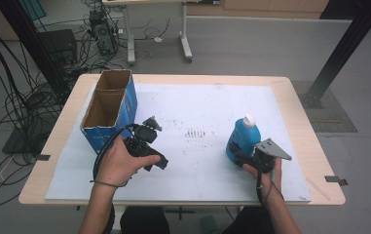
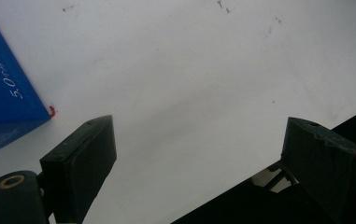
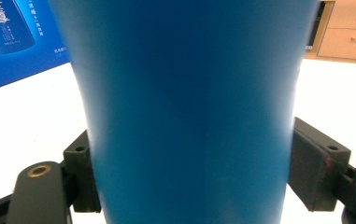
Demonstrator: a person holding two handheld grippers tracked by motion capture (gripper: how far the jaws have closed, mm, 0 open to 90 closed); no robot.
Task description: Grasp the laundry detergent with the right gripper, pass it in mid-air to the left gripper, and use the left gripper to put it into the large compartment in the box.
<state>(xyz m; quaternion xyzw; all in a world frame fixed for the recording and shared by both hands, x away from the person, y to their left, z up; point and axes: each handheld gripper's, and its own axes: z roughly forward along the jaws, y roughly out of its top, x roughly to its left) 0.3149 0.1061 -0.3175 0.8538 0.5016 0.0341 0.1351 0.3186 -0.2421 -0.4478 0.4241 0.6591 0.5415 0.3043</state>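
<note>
Blue box side: white print "5.0", rest unreadable.

Blue white-capped bottle stands upright on table.

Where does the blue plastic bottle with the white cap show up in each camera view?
High view: the blue plastic bottle with the white cap stands right of centre on the white mat, at the right gripper.
Left gripper view: not in it.
Right gripper view: the bottle is across the middle, between the pads.
Shared landmark: the blue cardboard box.
</note>
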